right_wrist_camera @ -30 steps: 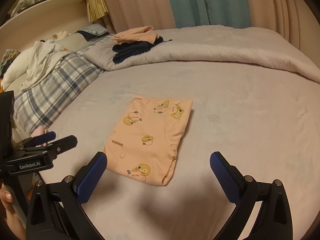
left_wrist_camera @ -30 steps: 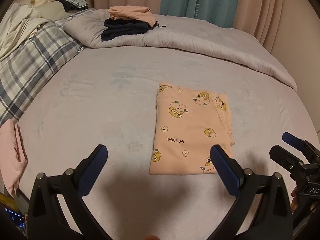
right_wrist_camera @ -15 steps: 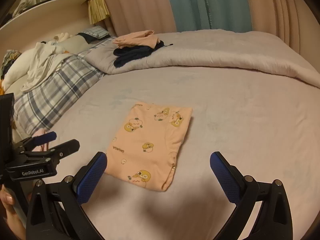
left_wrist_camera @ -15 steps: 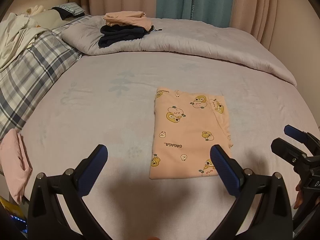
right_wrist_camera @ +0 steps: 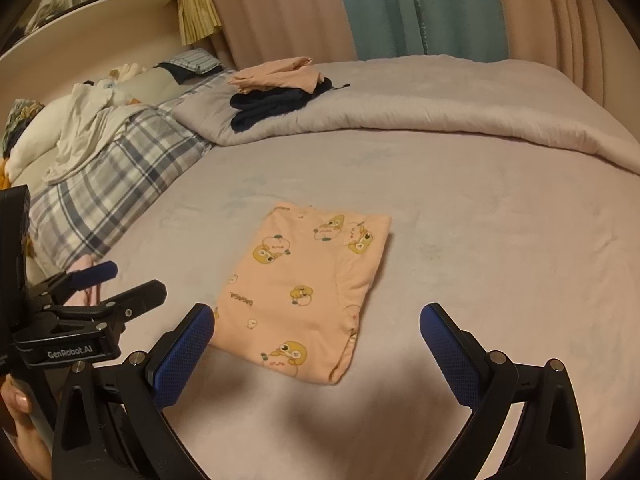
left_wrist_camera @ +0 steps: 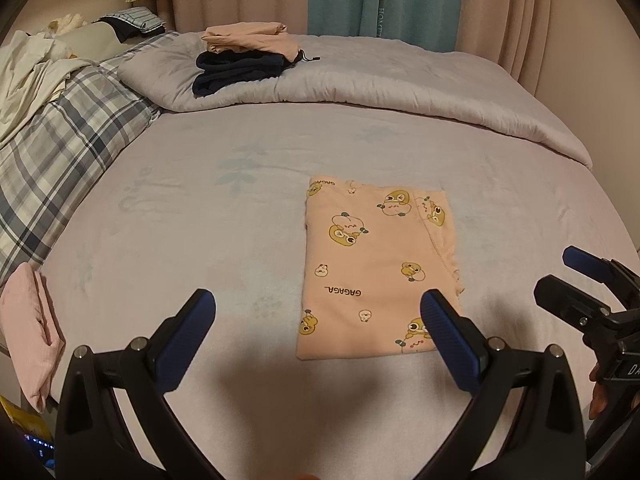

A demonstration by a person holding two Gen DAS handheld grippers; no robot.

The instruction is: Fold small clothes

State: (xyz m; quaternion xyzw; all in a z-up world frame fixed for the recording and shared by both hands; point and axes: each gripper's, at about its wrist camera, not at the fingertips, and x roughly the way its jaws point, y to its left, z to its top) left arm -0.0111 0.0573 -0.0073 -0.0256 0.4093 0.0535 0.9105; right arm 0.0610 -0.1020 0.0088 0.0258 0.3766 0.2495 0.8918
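Observation:
A peach garment with cartoon prints (left_wrist_camera: 376,268) lies folded into a flat rectangle on the pale bed sheet (left_wrist_camera: 200,240); it also shows in the right wrist view (right_wrist_camera: 308,292). My left gripper (left_wrist_camera: 318,336) is open and empty, held just short of the garment's near edge. My right gripper (right_wrist_camera: 316,344) is open and empty, near the garment's near right corner. Each gripper shows at the edge of the other's view, the right gripper (left_wrist_camera: 580,280) and the left gripper (right_wrist_camera: 116,284), both with fingers apart.
A stack of folded peach and dark navy clothes (left_wrist_camera: 244,60) rests on the rolled grey duvet (left_wrist_camera: 400,88) at the far side. A plaid blanket (left_wrist_camera: 48,152) with white cloth lies left. A folded pink piece (left_wrist_camera: 32,332) sits at the bed's left edge. Curtains hang behind.
Both grippers have drawn back and risen slightly from the folded garment, which lies still. Both stay open.

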